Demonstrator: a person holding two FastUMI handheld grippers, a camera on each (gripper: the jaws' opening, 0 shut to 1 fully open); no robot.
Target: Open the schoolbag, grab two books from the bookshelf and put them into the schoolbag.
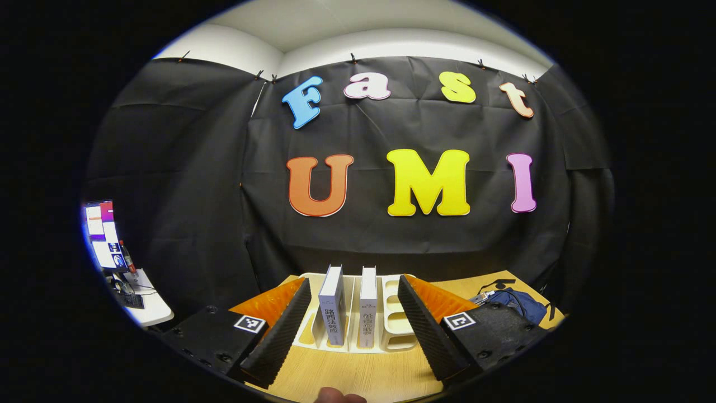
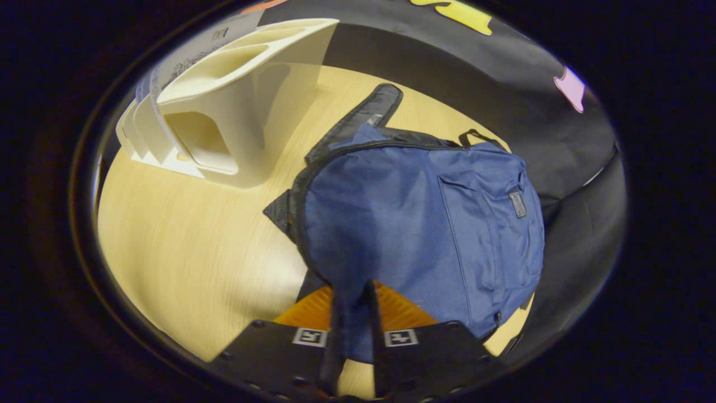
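The schoolbag [image 2: 425, 224] lies flat on the desk [image 2: 184, 252], front pocket up, just beside the white bookshelf [image 2: 235, 106]; its main zip appears closed along the dark edge that faces the rack, though the slider itself cannot be made out. A fold of the bag's blue fabric at the near edge is pinched by the right claw [image 2: 353, 313], whose fingers are pressed almost together with the cloth between them. In the left gripper view the two books [image 1: 333, 305] [image 1: 367, 307] are seen standing upright in neighbouring slots of the bookshelf [image 1: 391, 322], spines towards the camera; the left claw [image 1: 351, 322] is spread wide and held level in front of them, touching nothing; the bag is glimpsed at the far right of the desk [image 1: 358, 375].

The step in hand is judged to be the opening of the bag, so the task is at its start. The fabric should be held taut and slightly raised by the right claw, so that the zip line is stretched; the zip pull should then be found and drawn along the curve rather than across it. A grip on a single loose layer may slip; a deeper bite is advised. The mouth should be left gaping towards the rack, so that the books can be slid in spine first.
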